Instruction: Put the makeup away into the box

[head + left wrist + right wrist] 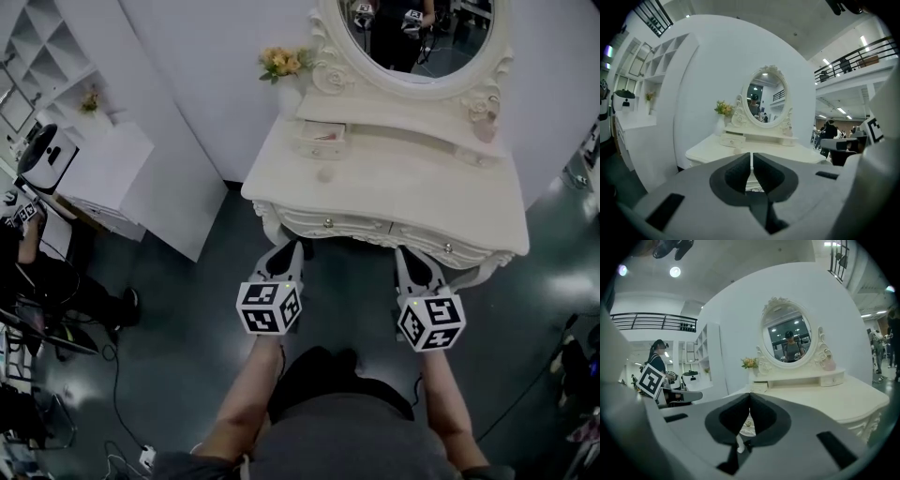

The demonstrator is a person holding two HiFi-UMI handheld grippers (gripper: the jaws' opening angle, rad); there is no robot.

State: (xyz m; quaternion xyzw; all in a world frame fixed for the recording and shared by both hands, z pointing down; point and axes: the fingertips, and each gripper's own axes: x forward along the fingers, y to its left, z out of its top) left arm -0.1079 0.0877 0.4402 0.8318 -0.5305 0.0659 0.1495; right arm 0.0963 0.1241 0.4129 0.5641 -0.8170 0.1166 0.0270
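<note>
A white dressing table (422, 192) with an oval mirror (417, 42) stands ahead of me. On its left part sits a small cream box (323, 138), also seen in the left gripper view as the box (732, 139). A small round pale item (325, 174) lies just in front of it. A pink bottle (485, 129) stands on the right of the shelf. My left gripper (289, 247) and right gripper (409, 253) hang side by side before the table's front edge, both shut and empty. The left gripper (752, 154) and right gripper (750, 395) point roughly level at the table.
A vase of flowers (284, 66) stands at the table's back left. A white shelf unit (103, 173) juts out on the left. Cables (117, 394) trail over the dark floor, and a person (42, 281) sits at far left.
</note>
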